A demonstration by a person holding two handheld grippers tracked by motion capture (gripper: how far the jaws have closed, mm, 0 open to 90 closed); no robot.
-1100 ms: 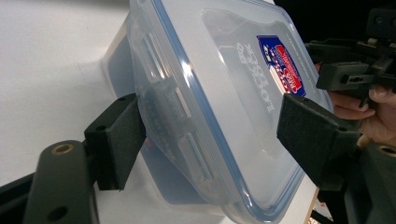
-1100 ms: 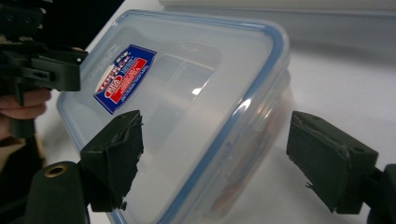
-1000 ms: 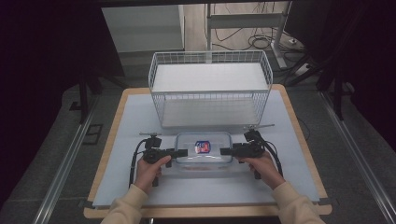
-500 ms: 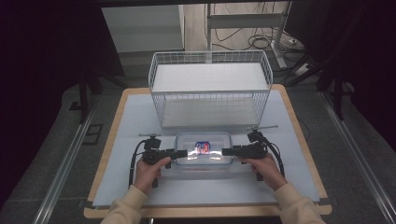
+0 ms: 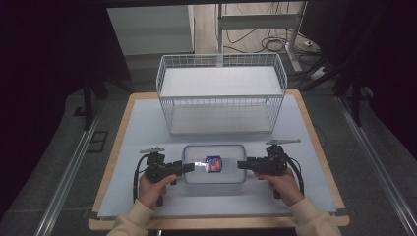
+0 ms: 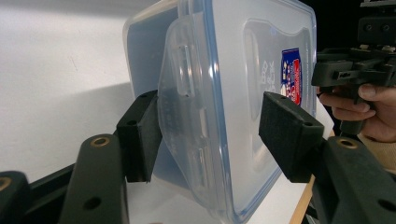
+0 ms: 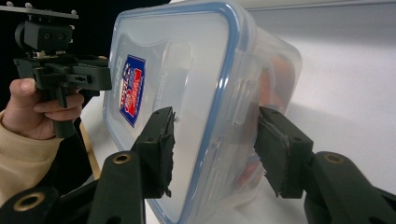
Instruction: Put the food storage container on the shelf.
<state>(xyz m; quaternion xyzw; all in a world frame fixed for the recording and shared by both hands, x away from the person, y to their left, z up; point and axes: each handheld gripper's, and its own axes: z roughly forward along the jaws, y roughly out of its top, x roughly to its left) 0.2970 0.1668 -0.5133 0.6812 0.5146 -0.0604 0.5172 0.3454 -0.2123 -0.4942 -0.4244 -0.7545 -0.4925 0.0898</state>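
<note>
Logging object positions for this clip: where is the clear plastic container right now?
In the high view the clear plastic container sits on the table's near middle, just in front of the white wire basket, between the left tongs and the right tongs.

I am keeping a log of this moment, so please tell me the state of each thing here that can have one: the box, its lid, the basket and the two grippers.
Plastic box: flat on the table, between the grippers.
Lid: on the box, side latch folded down.
Wire basket: upright, empty.
Left gripper: open, fingers either side of the box's end.
Right gripper: open, fingers either side of the other end.
</note>
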